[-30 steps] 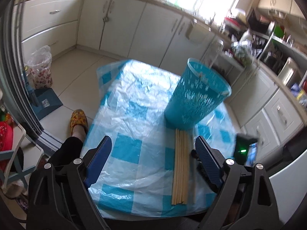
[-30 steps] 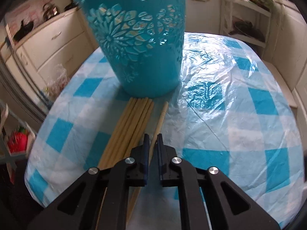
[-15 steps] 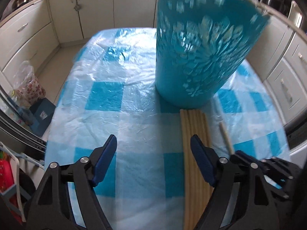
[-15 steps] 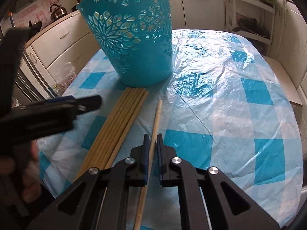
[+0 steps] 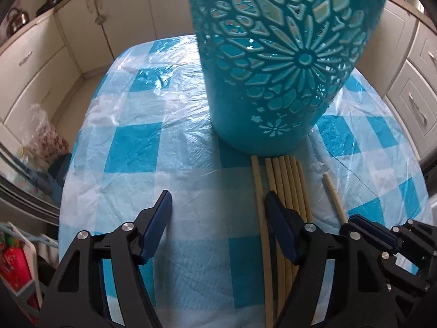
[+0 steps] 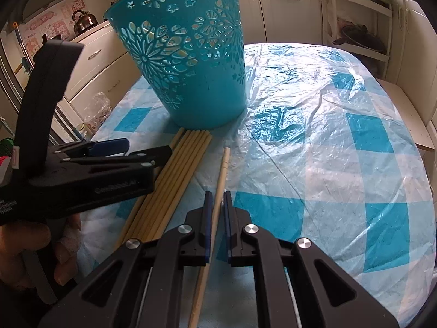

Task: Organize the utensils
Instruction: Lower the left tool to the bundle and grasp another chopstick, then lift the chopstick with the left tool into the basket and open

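A teal perforated basket (image 5: 278, 63) stands on the checked table; it also shows in the right wrist view (image 6: 191, 63). Several bamboo chopsticks (image 5: 286, 183) lie in a row in front of it, also in the right wrist view (image 6: 174, 175). My left gripper (image 5: 218, 205) is open, low over the table; its right finger rests among the chopsticks, with one chopstick (image 5: 259, 205) inside the jaws. My right gripper (image 6: 217, 199) is shut on a single separate chopstick (image 6: 222, 169), which lies to the right of the row (image 5: 331, 191).
The table has a blue-and-white checked plastic cover (image 6: 327, 136). Cream kitchen cabinets (image 5: 68, 41) surround it. A shelf rack (image 6: 360, 27) stands behind the table. A plastic bag (image 5: 43, 136) sits on the floor at the left.
My left gripper has come down and forward toward the basket, its right finger now among the chopsticks. My right gripper has stayed shut on the single chopstick.
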